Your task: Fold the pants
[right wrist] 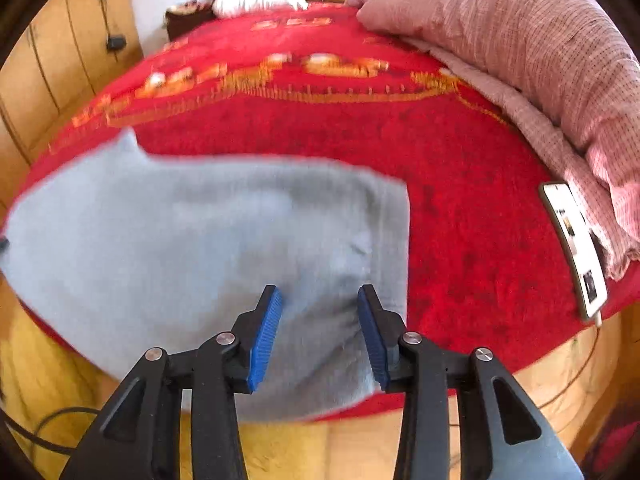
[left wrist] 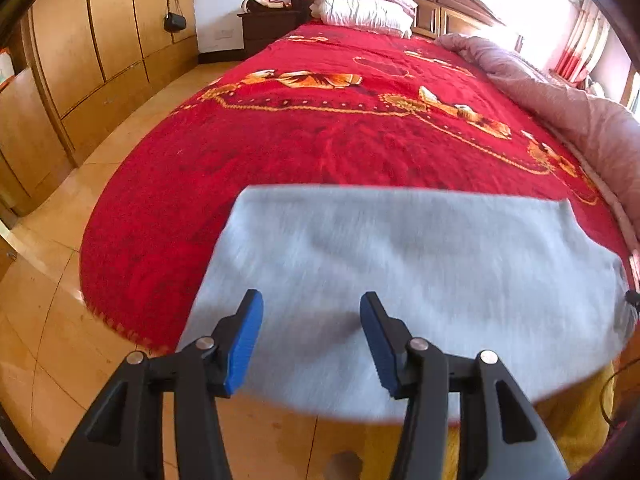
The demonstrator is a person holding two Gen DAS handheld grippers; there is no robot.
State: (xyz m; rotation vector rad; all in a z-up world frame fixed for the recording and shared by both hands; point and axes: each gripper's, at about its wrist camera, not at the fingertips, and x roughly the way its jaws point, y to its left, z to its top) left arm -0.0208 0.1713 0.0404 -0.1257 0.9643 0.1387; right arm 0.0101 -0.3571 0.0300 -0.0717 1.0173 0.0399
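The light grey pants (left wrist: 400, 272) lie folded flat on the near end of the bed's red blanket (left wrist: 328, 140), their near edge hanging over the bed's foot. My left gripper (left wrist: 311, 320) is open and empty, hovering just above the pants' near left part. In the right wrist view the pants (right wrist: 200, 248) fill the lower left, with a hemmed edge at the right. My right gripper (right wrist: 319, 312) is open and empty above the pants' near right part.
A pink quilt (right wrist: 520, 52) is bunched along the bed's right side, and a phone (right wrist: 576, 248) lies beside it on the blanket. Pillows (left wrist: 360, 8) sit at the headboard. Wooden wardrobes (left wrist: 80, 60) line the left wall across a tiled floor.
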